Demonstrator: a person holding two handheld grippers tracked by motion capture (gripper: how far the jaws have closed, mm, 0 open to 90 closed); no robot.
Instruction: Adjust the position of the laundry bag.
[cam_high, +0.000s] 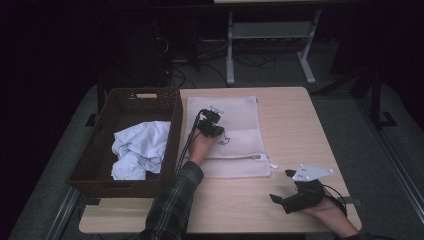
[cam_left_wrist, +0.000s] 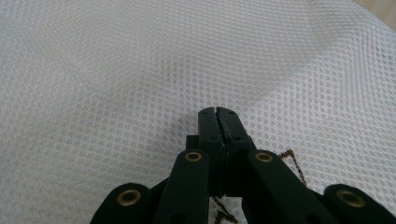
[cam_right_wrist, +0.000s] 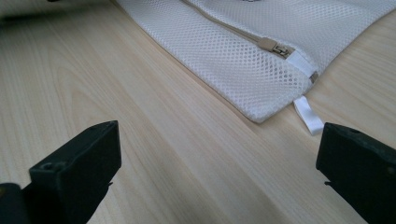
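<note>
White mesh zippered laundry bag (cam_high: 230, 135) lying flat on the light wooden table (cam_high: 290, 120) — light, limp, best pinched at its zipper edge — with left gripper (cam_left_wrist: 218, 113) fingers closed over it, right gripper (cam_high: 286, 194) fingers open

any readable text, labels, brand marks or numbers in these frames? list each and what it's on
None readable.
The small white tag at the corner of the mesh laundry bag looks blank.
The zipper pull shows no legible marking.
The wicker basket, the pale blue cloth and both grippers bear no visible lettering.
</note>
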